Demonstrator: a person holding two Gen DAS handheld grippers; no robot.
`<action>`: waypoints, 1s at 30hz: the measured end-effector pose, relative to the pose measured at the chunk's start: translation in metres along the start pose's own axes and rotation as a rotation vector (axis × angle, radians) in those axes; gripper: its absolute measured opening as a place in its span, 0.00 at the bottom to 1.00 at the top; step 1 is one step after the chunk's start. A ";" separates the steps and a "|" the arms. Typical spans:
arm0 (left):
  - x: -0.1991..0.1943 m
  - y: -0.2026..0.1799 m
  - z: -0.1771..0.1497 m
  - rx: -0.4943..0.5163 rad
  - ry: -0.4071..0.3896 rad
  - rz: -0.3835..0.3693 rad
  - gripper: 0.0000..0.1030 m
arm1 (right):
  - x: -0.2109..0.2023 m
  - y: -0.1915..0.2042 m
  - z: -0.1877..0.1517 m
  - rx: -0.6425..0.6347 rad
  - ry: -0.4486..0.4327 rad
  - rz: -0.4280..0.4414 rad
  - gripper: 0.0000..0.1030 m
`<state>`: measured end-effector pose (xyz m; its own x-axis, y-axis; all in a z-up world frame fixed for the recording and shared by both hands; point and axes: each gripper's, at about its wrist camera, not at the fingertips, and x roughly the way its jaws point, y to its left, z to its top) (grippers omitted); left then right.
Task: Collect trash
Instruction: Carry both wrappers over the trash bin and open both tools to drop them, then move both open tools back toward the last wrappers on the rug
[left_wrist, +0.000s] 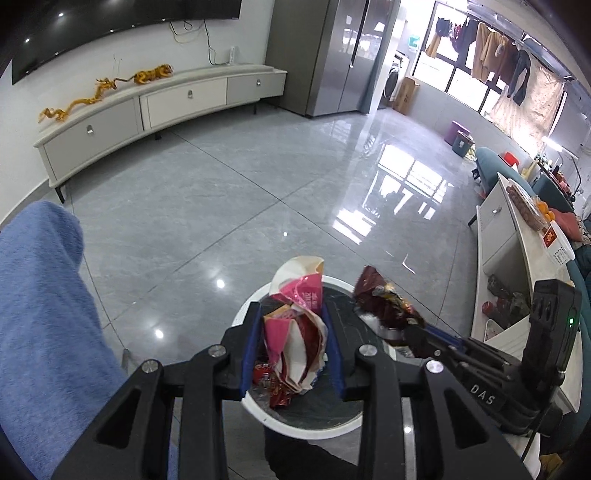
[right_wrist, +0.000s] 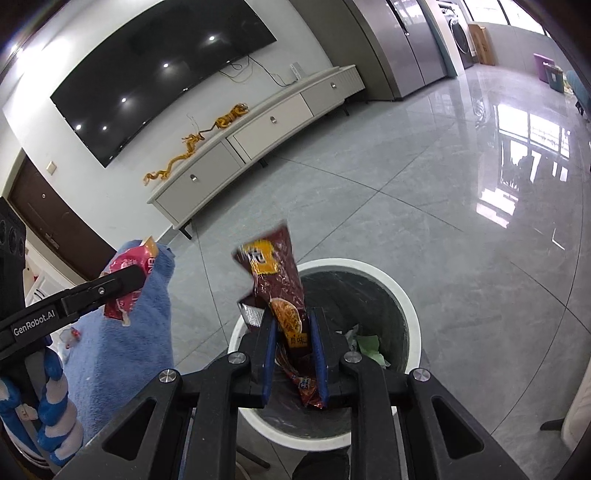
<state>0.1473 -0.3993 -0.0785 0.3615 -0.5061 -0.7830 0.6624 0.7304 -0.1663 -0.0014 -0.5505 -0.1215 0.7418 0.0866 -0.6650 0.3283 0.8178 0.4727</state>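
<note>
My left gripper (left_wrist: 291, 332) is shut on a crumpled pink and white snack wrapper (left_wrist: 295, 325) and holds it above the round white trash bin (left_wrist: 255, 406). My right gripper (right_wrist: 293, 332) is shut on a dark red snack bag (right_wrist: 280, 288) and holds it upright over the same bin (right_wrist: 410, 317), which has a dark liner and some green and white scraps inside. The right gripper with its red bag (left_wrist: 384, 306) shows at the right of the left wrist view. The left gripper with the pink wrapper (right_wrist: 129, 280) shows at the left of the right wrist view.
The bin stands on a glossy grey tiled floor (left_wrist: 221, 192). A blue fleece leg (left_wrist: 40, 314) is at the left. A long white TV cabinet (left_wrist: 155, 107) runs along the far wall. A white table with clutter (left_wrist: 517, 251) is at the right.
</note>
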 end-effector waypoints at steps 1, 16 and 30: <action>0.004 0.001 0.000 -0.006 0.005 -0.007 0.30 | 0.002 0.000 0.000 0.001 0.004 -0.002 0.18; -0.003 0.007 0.001 -0.054 -0.004 -0.015 0.49 | -0.005 -0.001 0.001 0.024 -0.005 -0.019 0.30; -0.107 0.018 -0.014 -0.088 -0.148 0.045 0.60 | -0.086 0.046 0.000 -0.030 -0.146 -0.019 0.44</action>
<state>0.1118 -0.3252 -0.0057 0.4866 -0.5296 -0.6948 0.5860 0.7877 -0.1899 -0.0503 -0.5200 -0.0424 0.8137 -0.0106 -0.5812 0.3269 0.8352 0.4423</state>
